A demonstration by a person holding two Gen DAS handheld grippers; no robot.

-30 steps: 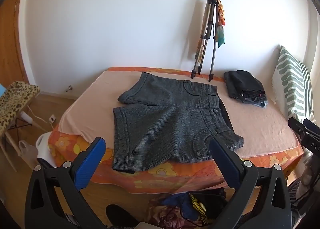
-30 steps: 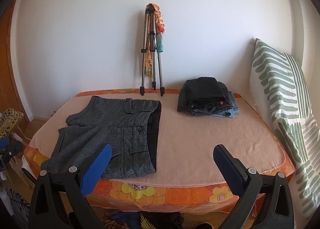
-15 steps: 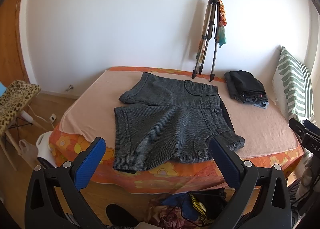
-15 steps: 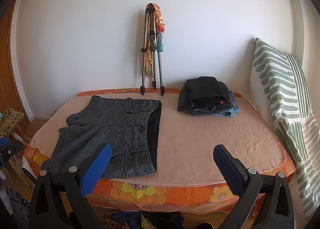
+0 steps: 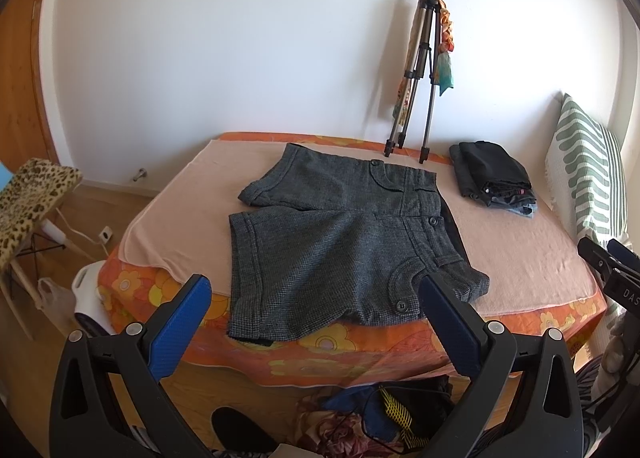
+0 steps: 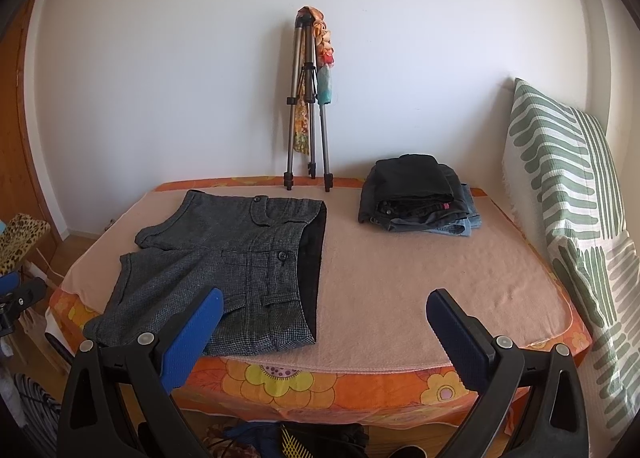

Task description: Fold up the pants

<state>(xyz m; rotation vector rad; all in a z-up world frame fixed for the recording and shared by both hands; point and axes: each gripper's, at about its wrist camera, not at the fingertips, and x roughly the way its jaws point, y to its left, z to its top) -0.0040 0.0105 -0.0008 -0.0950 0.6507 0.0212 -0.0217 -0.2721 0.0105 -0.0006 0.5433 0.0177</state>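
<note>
Blue-padded claws (image 5: 312,294) (image 6: 324,310) spread before shorts (image 5: 344,242)

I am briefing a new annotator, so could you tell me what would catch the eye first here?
The grey shorts lie spread flat on the bed's pink cover, one leg hem overhanging the near edge. Behind them a tripod leans on the wall, beside folded dark clothes. Both tongs, left and right, hover open.
</note>
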